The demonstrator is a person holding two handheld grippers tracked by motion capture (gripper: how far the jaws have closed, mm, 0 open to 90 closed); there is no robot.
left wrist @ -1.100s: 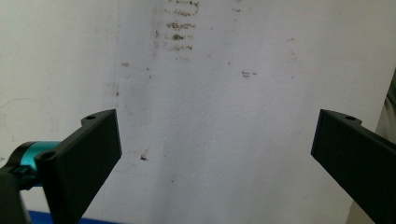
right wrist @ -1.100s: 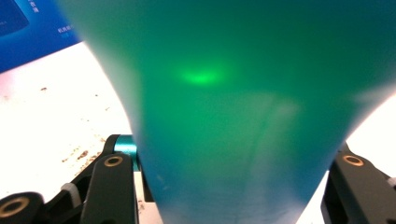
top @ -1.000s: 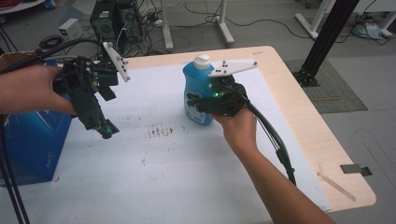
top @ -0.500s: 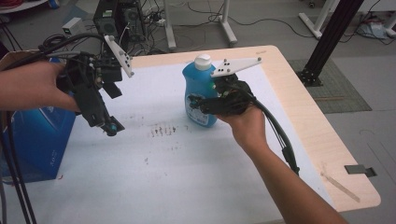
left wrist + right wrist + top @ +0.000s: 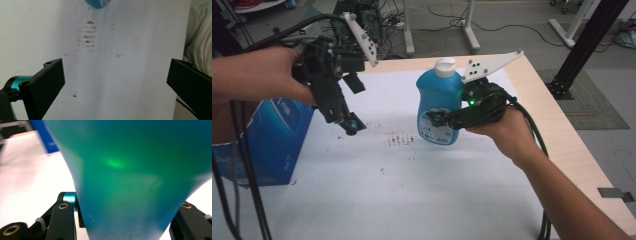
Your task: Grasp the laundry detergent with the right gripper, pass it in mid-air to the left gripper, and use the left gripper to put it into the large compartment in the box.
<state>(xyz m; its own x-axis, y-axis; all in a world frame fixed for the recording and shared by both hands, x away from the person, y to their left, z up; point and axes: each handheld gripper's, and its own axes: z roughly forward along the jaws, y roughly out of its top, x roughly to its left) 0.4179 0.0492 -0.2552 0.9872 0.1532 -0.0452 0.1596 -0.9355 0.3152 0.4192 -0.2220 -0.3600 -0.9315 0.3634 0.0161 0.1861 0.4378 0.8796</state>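
A blue detergent bottle [image 5: 438, 100] with a white cap hangs upright a little above the white sheet. My right gripper [image 5: 437, 120] is shut on its lower body from the right side. In the right gripper view the bottle [image 5: 132, 177] sits between the two black jaws, with my right gripper [image 5: 127, 220] closed against its sides. My left gripper [image 5: 349, 124] is held up at the left, pointing down at the table, apart from the bottle. Its jaws stand wide open with nothing between them, as my left gripper [image 5: 115, 82] shows over the sheet. The bottle's base [image 5: 97, 3] peeks in at the top.
A white sheet [image 5: 412, 190] covers most of the wooden table [image 5: 562, 140], with dark smudges [image 5: 399, 140] near the middle. A blue box [image 5: 272, 140] stands at the left edge. Cables trail from both grippers.
Both hands have risen. The bottle has come up with the right gripper. The left gripper stays open.
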